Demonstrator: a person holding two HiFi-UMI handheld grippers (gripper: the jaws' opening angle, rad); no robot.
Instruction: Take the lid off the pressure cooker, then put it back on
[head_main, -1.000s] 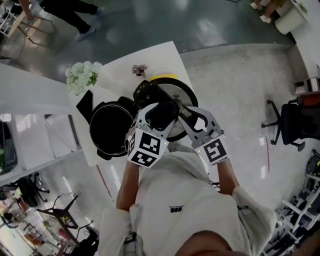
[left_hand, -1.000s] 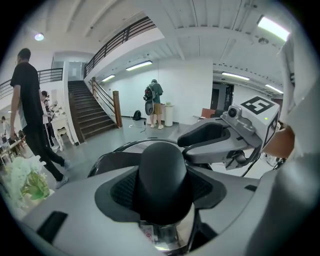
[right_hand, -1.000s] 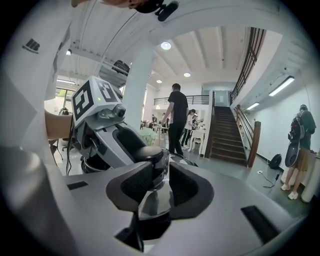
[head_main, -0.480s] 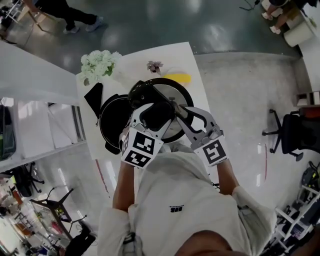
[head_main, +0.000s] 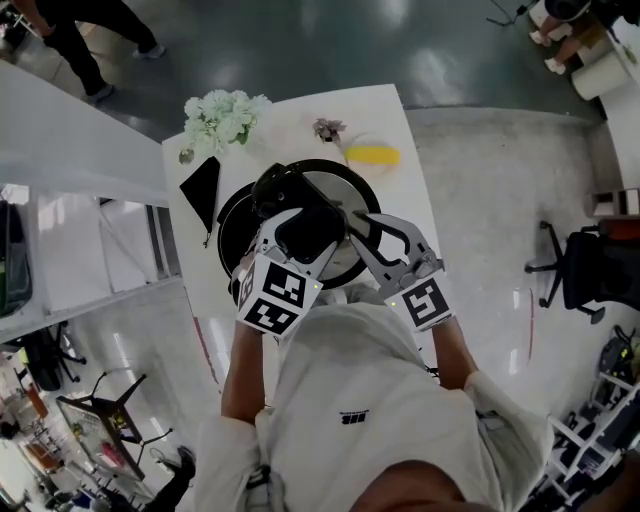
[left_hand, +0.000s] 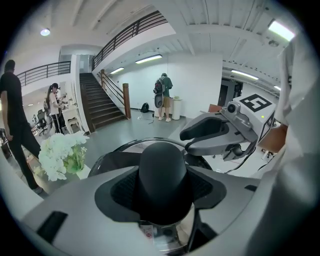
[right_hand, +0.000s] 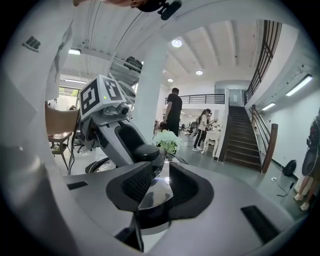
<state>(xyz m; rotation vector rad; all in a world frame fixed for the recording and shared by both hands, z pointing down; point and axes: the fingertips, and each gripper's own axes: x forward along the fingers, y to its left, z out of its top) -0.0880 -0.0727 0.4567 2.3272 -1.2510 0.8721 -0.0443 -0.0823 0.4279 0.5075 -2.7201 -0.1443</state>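
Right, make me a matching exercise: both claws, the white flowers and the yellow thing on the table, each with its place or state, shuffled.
1. left claw
2. right claw
3. white flowers
4. yellow thing

A. far left corner of the table
B. shut on the shiny rim of the lid
C. on the table beyond the lid, right side
D. shut on the black knob of the lid

Pairs: 1-D, 2-B, 3-A, 4-C.

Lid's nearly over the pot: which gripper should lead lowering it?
Probably left gripper: it clamps the lid's centre knob and can keep it level over the pot; the right gripper only pinches the rim.
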